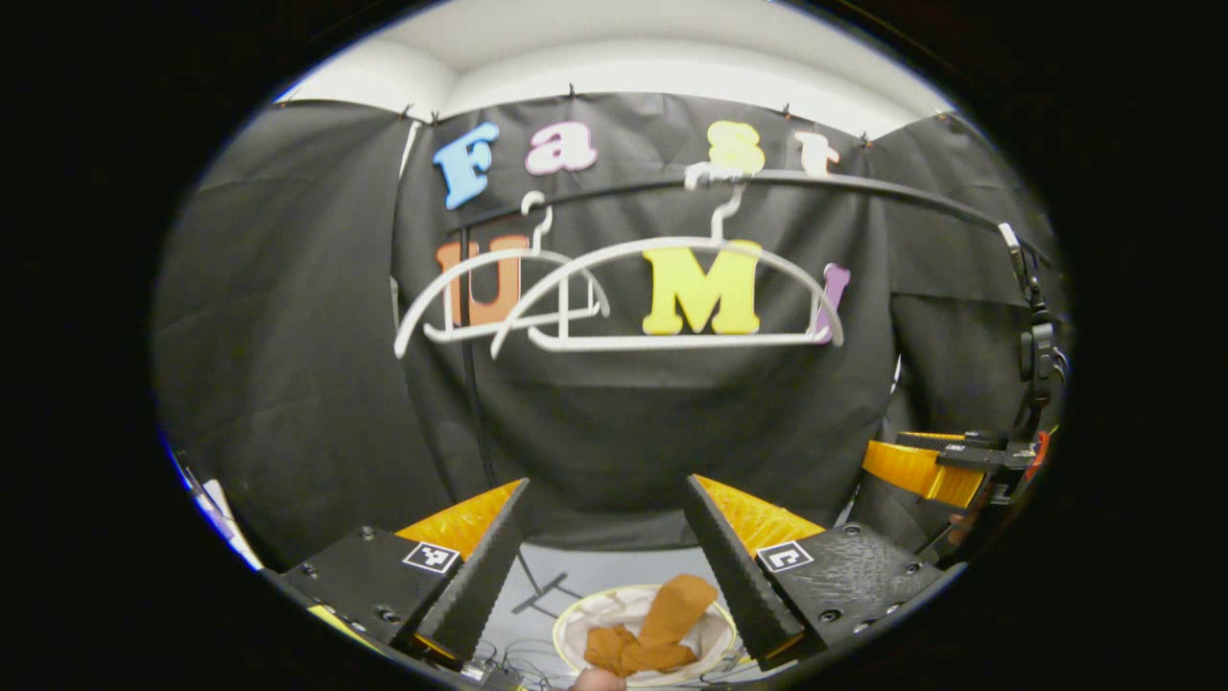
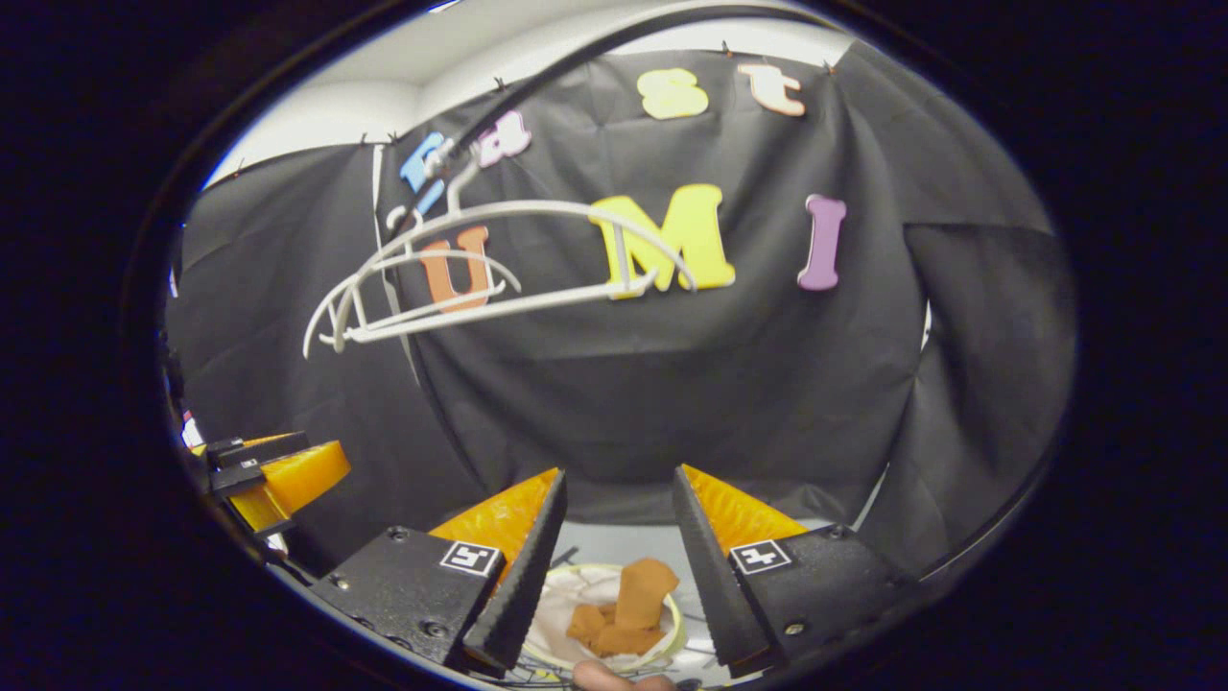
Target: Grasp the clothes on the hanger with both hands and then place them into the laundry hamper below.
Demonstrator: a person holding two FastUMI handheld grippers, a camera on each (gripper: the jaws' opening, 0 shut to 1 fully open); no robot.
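Orange garment (image 1: 652,629) lies crumpled in the round hamper (image 1: 576,624) below, one fold standing upward. Both the left gripper (image 1: 606,561) and right gripper (image 2: 614,557) are spread apart, holding nothing. Two bare white hangers (image 1: 672,288) hang on the rail before black cloth.

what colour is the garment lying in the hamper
Orange-brown. The garment lies crumpled in the hamper, clearest in the left gripper view.

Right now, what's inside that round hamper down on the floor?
An orange garment lies crumpled in the hamper, one end sticking up, on a pale lining. The hamper's bottom beneath the cloth is covered, so anything under it cannot be seen.
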